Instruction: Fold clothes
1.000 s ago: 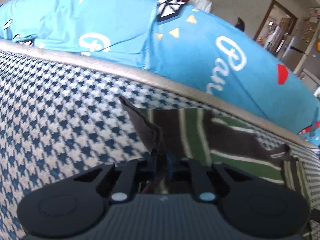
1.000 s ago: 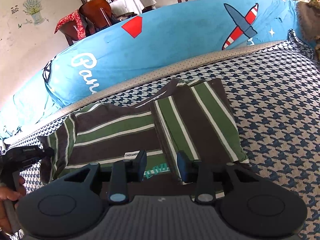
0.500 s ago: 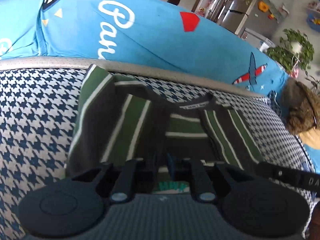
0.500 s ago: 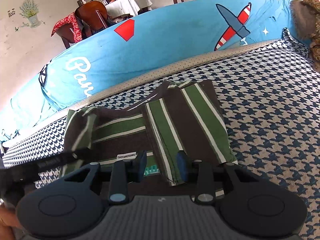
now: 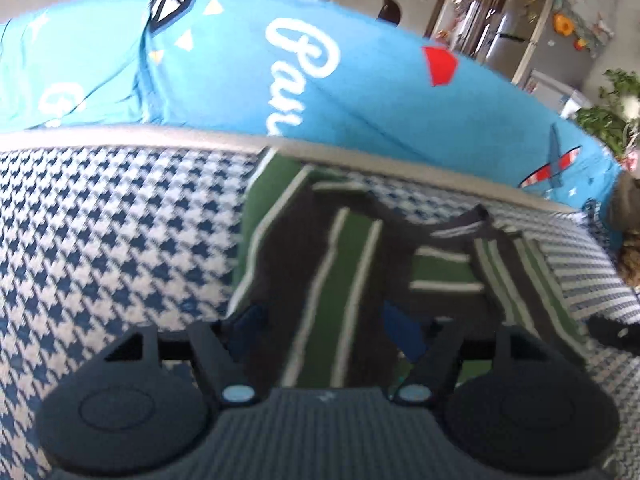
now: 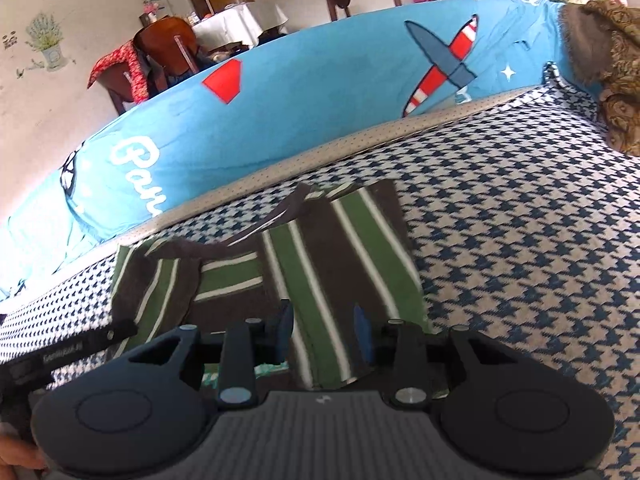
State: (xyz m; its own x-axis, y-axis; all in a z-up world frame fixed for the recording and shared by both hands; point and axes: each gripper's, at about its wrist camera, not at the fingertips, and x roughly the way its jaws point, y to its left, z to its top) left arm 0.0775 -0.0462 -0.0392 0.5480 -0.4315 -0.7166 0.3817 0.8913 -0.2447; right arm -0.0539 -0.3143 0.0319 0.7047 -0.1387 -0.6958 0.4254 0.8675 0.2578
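Note:
A brown shirt with green and white stripes (image 5: pixel 344 264) lies flat on the houndstooth cover (image 5: pixel 120 240), both of its sides turned in over the middle. My left gripper (image 5: pixel 324 328) hovers open just above the shirt's near edge, its jaws wide apart and holding nothing. From the right wrist view the same shirt (image 6: pixel 340 256) shows its right flap on top and the left flap (image 6: pixel 160 288) laid inward. My right gripper (image 6: pixel 323 332) is open over the near hem, nothing between its fingers. The left gripper (image 6: pixel 68 354) shows at the shirt's left edge.
A long blue printed bolster (image 6: pixel 304 92) runs along the far side of the cover. A brown patterned throw (image 6: pixel 612 68) sits at the far right. Bare houndstooth cover (image 6: pixel 540 248) spreads to the right of the shirt. A hand (image 6: pixel 16 460) shows at the lower left.
My left gripper, shut on the shirt's left side a second ago, carried it rightward over the middle and has opened, leaving the flap lying there. The right gripper stayed open, shifting only slightly.

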